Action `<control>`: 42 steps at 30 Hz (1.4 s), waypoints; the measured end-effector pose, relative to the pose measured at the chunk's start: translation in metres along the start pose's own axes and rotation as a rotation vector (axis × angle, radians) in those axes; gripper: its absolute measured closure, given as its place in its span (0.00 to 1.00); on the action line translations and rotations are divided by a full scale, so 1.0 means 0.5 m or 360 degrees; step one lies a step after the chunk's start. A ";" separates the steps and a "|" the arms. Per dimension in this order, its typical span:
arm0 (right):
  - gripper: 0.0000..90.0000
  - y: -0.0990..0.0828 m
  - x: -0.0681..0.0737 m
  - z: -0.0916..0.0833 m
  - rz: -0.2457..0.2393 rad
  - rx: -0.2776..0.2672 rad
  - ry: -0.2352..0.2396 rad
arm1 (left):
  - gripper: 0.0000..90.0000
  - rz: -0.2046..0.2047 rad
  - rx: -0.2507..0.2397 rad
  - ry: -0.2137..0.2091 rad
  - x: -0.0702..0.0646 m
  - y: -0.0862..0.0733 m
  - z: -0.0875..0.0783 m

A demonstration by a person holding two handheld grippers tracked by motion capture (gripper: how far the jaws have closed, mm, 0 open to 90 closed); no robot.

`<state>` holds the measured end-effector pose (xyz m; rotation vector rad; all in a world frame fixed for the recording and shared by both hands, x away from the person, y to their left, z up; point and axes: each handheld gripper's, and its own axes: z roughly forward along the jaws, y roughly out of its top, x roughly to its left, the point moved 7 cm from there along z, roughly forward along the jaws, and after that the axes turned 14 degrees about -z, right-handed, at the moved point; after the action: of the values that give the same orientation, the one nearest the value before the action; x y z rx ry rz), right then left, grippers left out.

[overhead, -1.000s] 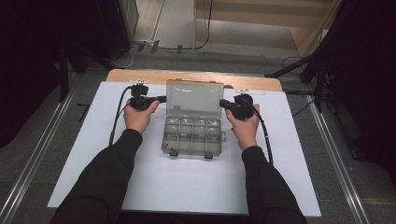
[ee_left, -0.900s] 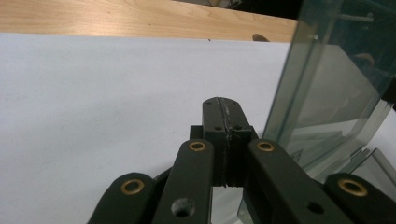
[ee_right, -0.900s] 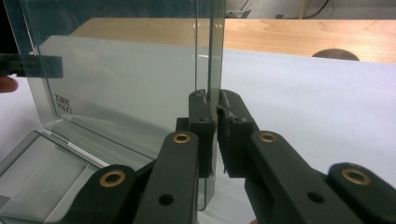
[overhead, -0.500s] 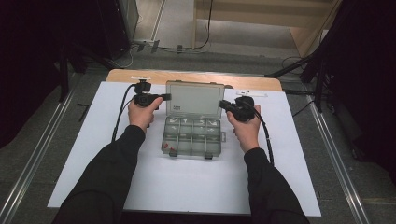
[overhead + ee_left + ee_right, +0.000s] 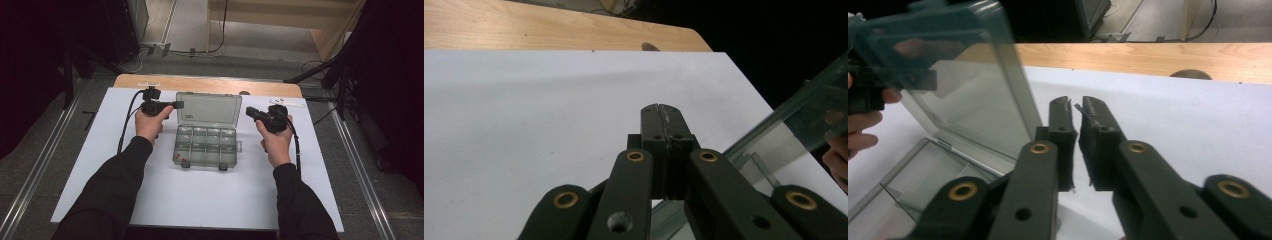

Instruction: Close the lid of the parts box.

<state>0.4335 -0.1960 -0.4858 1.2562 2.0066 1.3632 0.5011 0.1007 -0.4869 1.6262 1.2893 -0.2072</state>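
High view shows the clear compartment box (image 5: 206, 145) lying mid-worktop (image 5: 210, 200) between both hands, its raised lid (image 5: 208, 107) running crosswise, with the closed, empty left tool (image 5: 178, 104) at the lid's left edge, nearer than the almost closed, empty right tool (image 5: 249, 111).

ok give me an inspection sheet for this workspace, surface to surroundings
surface: white sheet over a wooden table, whose far edge is bare
job's things: clear compartment box with its lid open and standing up; small red pieces in a near left compartment
clutter: small white labels at the far edge
grippers: left claw shut, beside the lid's left edge, contact unclear; right claw shut, apart from the lid on its right, holding nothing
cables: a black cable trails from the left claw, another from the right
surroundings: grey floor, metal rails, dark stands, floor wires
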 end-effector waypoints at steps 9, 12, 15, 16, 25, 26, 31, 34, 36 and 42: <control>1.00 0.011 0.021 0.009 0.0023 0.0014 -0.0012 | 1.00 0.0056 -0.0021 -0.0012 -0.014 -0.018 -0.030; 1.00 0.010 0.028 0.005 0.0030 0.0006 0.0011 | 1.00 0.0058 -0.0048 -0.0028 -0.017 -0.025 -0.043; 1.00 0.010 0.042 -0.004 0.0021 -0.0007 0.0046 | 1.00 0.0097 -0.0052 -0.0021 -0.020 -0.036 -0.056; 1.00 0.010 0.048 -0.007 0.0003 -0.0017 0.0055 | 1.00 0.0110 -0.0053 -0.0019 -0.021 -0.039 -0.058; 1.00 -0.009 0.086 -0.034 -0.0080 -0.0009 0.0070 | 1.00 0.0227 -0.0069 0.0008 -0.046 -0.075 -0.091; 1.00 -0.011 0.090 -0.037 -0.0085 -0.0007 0.0073 | 1.00 0.0241 -0.0069 0.0000 -0.049 -0.079 -0.093; 1.00 -0.026 0.109 -0.049 -0.0113 -0.0016 0.0073 | 1.00 0.0309 -0.0060 -0.0004 -0.071 -0.104 -0.100; 1.00 -0.033 0.121 -0.057 -0.0134 -0.0026 0.0083 | 1.00 0.0346 -0.0069 -0.0003 -0.084 -0.118 -0.107; 1.00 -0.038 0.129 -0.064 -0.0152 -0.0025 0.0086 | 1.00 0.0363 -0.0075 -0.0002 -0.090 -0.128 -0.110; 1.00 -0.054 0.152 -0.082 -0.0209 -0.0031 0.0055 | 1.00 0.0458 -0.0088 0.0047 -0.103 -0.161 -0.120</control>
<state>0.3525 -0.1562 -0.4805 1.0793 2.0549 1.3471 0.3892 0.1080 -0.4718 1.7499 1.0574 0.0285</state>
